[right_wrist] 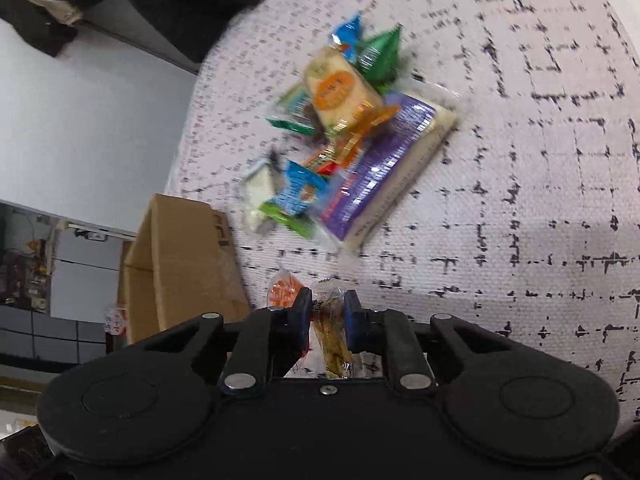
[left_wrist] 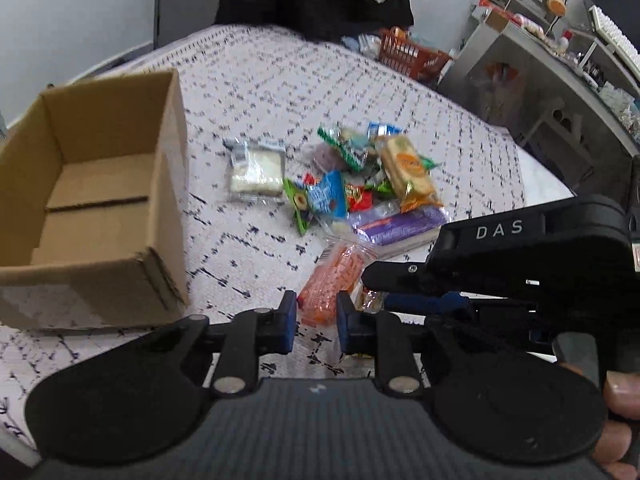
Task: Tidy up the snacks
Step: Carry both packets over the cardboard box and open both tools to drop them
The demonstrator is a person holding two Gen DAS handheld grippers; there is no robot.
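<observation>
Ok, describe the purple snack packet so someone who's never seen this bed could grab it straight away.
Start at the open cardboard box on the patterned bedspread; the snack pile lies beside it. The purple packet lies flat at the pile's near edge, partly under the orange-labelled cracker pack. It is the pile's only long purple wrapper.

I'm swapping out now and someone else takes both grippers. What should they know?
Left gripper: open, holding nothing, over the orange packet near the box.
Right gripper: shut on a clear packet with brown contents, just beside the left.
Box: open, nothing visible inside.
Snack pile: loose on the patterned cloth, right of the box.
Done: nothing boxed.
Left: box the held packet, then the orange one and the pile.
</observation>
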